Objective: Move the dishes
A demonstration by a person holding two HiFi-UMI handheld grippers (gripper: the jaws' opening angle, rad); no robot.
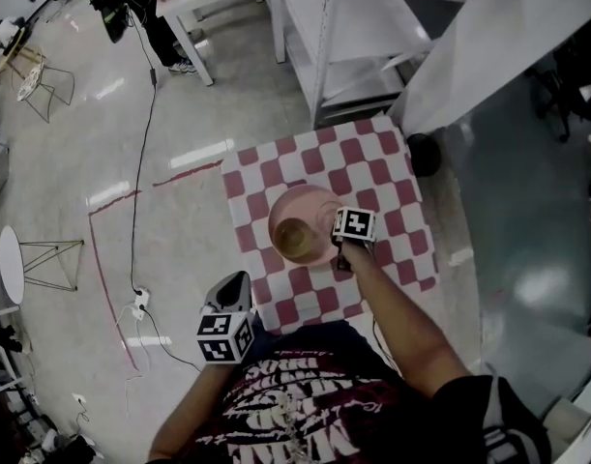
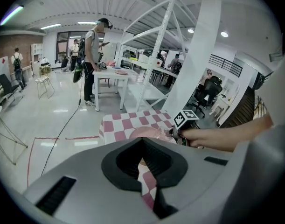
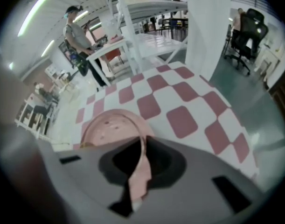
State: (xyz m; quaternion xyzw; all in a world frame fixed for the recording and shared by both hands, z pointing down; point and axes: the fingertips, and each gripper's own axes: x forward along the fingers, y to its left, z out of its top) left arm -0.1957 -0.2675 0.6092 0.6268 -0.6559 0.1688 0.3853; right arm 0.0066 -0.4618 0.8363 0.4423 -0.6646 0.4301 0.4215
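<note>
Pinching the plate (image 3: 112,127) rim with my right gripper (image 3: 140,146), jaws nearly closed on it; left gripper (image 2: 143,161) jaws shut, empty. It's a thin edge hold, so if I lift tilted, the bowl (image 1: 295,240) could slide off.

round pink dish (image 1: 314,211), brownish patch inside; on red-and-white checkered tablecloth (image 1: 372,162)

pink dish (image 1: 310,206): smooth plastic, faint sheen;
tablecloth (image 1: 372,162): matt checked cloth;
floor (image 1: 198,114): glossy, reflective;
far shelving (image 1: 324,27): white painted metal

Black T-shirt (image 1: 300,404), white print
</note>
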